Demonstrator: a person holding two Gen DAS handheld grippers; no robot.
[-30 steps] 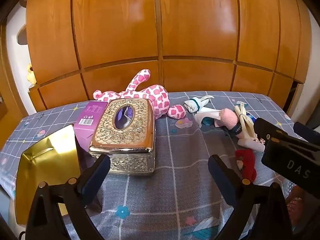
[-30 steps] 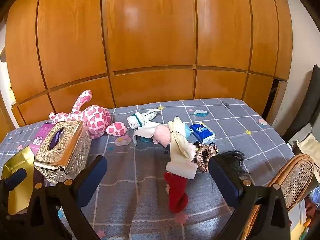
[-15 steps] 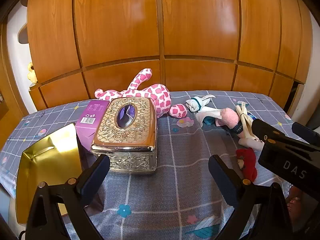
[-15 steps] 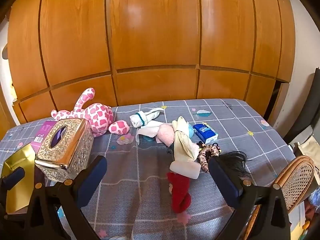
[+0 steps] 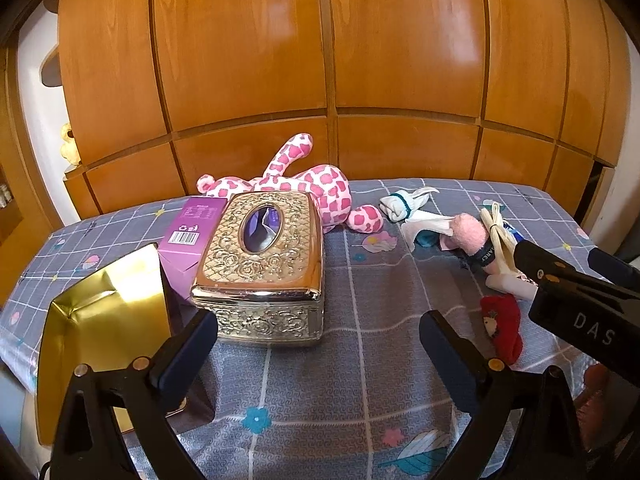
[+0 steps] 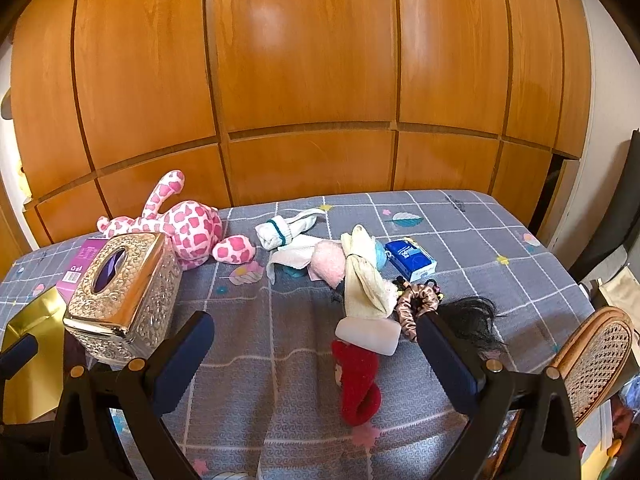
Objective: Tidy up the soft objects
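A pink-spotted plush giraffe (image 5: pixel 320 188) (image 6: pixel 188 228) lies at the back of the grey checked table. White socks (image 6: pixel 284 232), a pink fluffy item (image 6: pixel 330 266), a cream cloth bundle (image 6: pixel 362 280) and a red plush piece (image 6: pixel 358 380) (image 5: pixel 502 326) lie in a pile toward the right. My left gripper (image 5: pixel 318 360) is open and empty, low over the table in front of the ornate tissue box (image 5: pixel 264 264). My right gripper (image 6: pixel 316 356) is open and empty, its jaws on either side of the red plush piece, short of it.
A gold tray (image 5: pixel 100 328) and a purple carton (image 5: pixel 192 232) stand left of the tissue box. A blue tissue pack (image 6: pixel 410 260), a brown scrunchie (image 6: pixel 416 304) and black hair (image 6: pixel 476 320) lie right. A wicker chair (image 6: pixel 592 356) stands off the right edge. Wooden panels back the table.
Both views have shifted slightly forward and up. Nothing on the table has moved, and both grippers stay open.
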